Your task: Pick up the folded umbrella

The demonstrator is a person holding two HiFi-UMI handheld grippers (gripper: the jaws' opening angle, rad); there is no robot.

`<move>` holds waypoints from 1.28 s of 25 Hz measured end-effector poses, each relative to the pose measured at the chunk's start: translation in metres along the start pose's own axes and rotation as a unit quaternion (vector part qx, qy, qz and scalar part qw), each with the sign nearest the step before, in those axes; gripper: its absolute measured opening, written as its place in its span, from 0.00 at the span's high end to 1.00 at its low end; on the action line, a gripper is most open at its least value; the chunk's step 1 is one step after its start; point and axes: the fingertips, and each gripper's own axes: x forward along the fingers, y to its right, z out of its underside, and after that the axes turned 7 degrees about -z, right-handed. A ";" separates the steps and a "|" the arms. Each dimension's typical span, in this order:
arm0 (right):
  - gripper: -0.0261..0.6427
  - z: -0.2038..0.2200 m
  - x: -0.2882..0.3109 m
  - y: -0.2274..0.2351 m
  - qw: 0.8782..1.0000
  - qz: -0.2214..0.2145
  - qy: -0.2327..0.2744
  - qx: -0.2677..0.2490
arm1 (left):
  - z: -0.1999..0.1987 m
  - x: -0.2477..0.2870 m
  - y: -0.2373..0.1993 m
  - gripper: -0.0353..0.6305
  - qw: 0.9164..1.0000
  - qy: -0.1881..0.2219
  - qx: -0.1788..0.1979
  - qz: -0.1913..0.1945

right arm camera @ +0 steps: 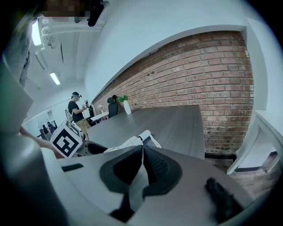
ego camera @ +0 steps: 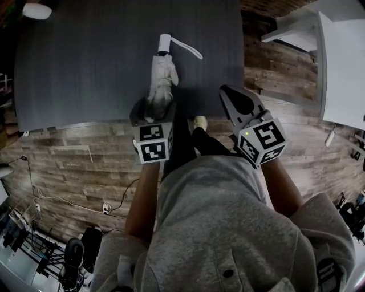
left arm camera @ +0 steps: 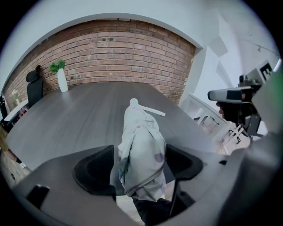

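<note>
A small white object (ego camera: 37,10) lies at the far left corner of the dark grey table (ego camera: 85,68). Below that side, cables (ego camera: 57,199) trail across the wood-plank floor (ego camera: 74,159). In the left gripper view a black chair (left arm camera: 34,88) and a white vase with a green plant (left arm camera: 62,79) stand at the table's far left end, in front of a brick wall (left arm camera: 124,48).

The folded umbrella (ego camera: 162,77) lies lengthwise near the middle of the table. Its white handle (ego camera: 165,43) points away from the person, a strap (ego camera: 188,47) is flung out to the right of it, and its bunched pale fabric reaches the table's near edge. The left gripper (ego camera: 155,105) sits at that near end, tilted downward. Its jaws stand wide, one on each side of the fabric (left arm camera: 141,150), and a gap shows on the left side, so they do not clamp it.

Just right of it, the person's shoe (ego camera: 199,122) shows on the floor under the table edge. The right gripper (ego camera: 231,94) hangs over the table's near right corner, apart from the umbrella, its jaws closed tip to tip with nothing between them (right arm camera: 141,150). Its own view shows the umbrella (right arm camera: 128,143) beyond its jaws to the left, and a person (right arm camera: 77,108) standing far off. White furniture (ego camera: 342,63) stands at the far right, well apart from the table.
</note>
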 end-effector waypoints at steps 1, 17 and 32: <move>0.92 0.000 0.001 0.000 1.000 0.000 -0.001 0.000 | 0.002 0.002 0.000 0.41 1.000 -0.004 0.003 -0.001; 0.92 0.001 0.007 0.005 1.000 0.010 -0.010 0.005 | 0.017 0.035 0.006 0.41 0.999 -0.047 0.017 0.020; 0.92 0.000 -0.010 0.012 1.000 0.017 0.005 0.005 | 0.015 0.034 -0.001 0.58 0.998 -0.033 -0.043 0.021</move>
